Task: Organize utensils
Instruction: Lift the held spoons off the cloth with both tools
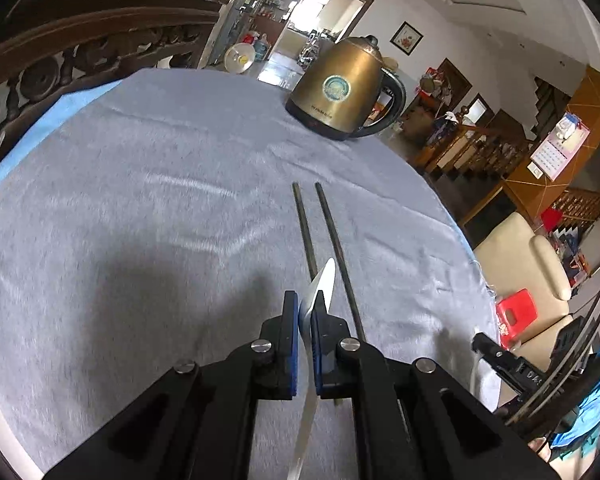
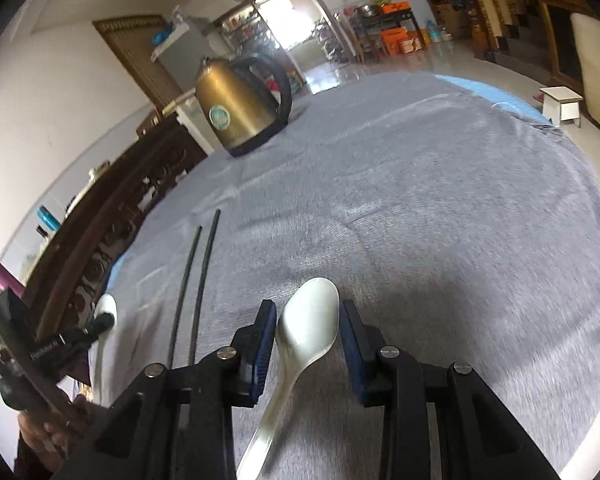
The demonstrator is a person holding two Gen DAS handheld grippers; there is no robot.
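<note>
Left gripper (image 1: 306, 312) clamped on glossy white spoon (image 1: 320, 286), edge-on; right gripper (image 2: 308, 328) apart around second spoon (image 2: 308, 320).

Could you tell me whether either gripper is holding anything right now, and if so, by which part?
The left gripper is shut on a white spoon, gripped edge-on across its bowl. The right gripper is open around a second spoon, not gripping it.

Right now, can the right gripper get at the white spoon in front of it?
Probably yes: the right gripper is open, the white spoon sits between its fingers, and the chopsticks lie off to the side, apart.
</note>
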